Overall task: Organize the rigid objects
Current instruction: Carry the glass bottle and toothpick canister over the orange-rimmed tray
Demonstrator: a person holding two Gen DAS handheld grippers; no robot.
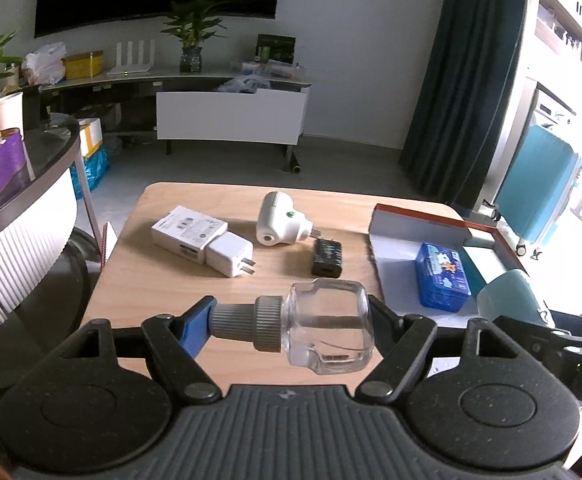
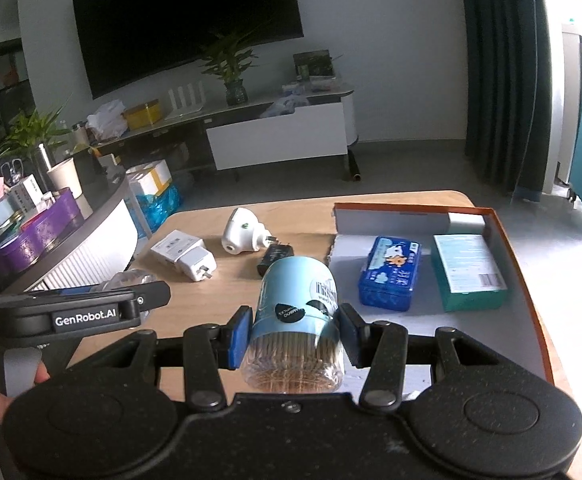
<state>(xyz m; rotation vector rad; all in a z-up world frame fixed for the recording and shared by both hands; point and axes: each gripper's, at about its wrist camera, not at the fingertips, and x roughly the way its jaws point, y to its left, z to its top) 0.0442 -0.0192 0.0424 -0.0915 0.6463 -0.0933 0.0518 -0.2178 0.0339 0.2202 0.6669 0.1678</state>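
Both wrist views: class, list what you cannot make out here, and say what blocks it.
- Left wrist view: the teal jar is cut short by window glare.
- Right wrist view: the clear bottle is mostly behind the left gripper.
- Both views: print on the blue box is too small.

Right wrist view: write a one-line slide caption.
Right gripper holds a blue toothpick jar above the wooden table, facing an orange-rimmed tray with two boxes.
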